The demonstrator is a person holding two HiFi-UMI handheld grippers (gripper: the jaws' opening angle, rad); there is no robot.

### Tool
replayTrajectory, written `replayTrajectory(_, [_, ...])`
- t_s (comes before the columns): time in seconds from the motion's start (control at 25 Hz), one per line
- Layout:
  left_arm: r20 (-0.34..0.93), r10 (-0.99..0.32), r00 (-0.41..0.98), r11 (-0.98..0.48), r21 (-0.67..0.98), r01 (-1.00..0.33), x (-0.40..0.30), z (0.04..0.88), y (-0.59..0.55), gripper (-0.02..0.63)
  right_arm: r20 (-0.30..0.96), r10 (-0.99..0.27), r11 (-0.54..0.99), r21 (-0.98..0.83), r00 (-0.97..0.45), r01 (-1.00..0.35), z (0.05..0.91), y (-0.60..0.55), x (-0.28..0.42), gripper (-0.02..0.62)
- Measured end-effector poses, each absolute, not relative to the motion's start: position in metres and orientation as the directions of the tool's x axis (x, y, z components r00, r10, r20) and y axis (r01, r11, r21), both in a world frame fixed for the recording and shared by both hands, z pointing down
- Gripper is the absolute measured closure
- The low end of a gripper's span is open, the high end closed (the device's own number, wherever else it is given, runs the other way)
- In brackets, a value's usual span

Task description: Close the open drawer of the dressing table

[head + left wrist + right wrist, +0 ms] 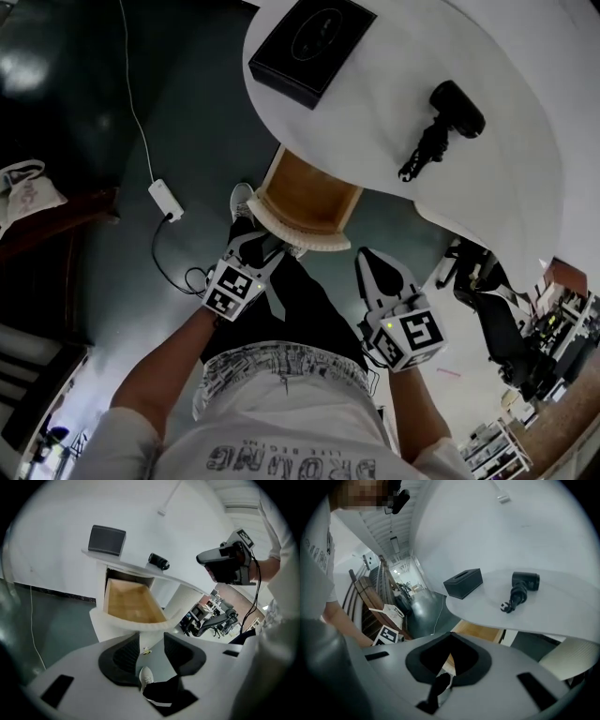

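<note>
One drawer (309, 192) stands pulled out from under the white dressing table (375, 94), its curved front nearest us. Our left gripper (258, 246) is just beside that front, jaws narrowly apart and empty. Our right gripper (377, 265), further right, has its jaws pressed together on nothing.

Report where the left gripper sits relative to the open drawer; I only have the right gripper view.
Observer: The left gripper hovers just in front of the drawer's curved white front, toward its left end; contact is unclear.
Operator: Give its jaw state.
Observer: Apart, with nothing between them; floor and a shoe show through the gap.
Operator: Check inside the drawer.
Observer: Its wooden bottom looks bare.
</note>
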State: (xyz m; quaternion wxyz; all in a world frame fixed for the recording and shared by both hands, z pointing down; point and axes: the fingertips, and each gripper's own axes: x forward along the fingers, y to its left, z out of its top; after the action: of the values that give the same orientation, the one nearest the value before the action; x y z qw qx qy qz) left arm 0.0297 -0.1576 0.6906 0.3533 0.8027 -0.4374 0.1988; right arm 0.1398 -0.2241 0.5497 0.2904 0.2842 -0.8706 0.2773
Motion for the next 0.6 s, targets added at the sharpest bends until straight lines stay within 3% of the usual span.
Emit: replayTrajectory(0.6, [0.689,-0.464,0.557,-0.342,0.441,-0.830,0.063,0.790,-0.143,0.436,0.710,-0.297,0.639,-0.349,-0.638,-0.685,0.585,-0.194,0.159,0.586])
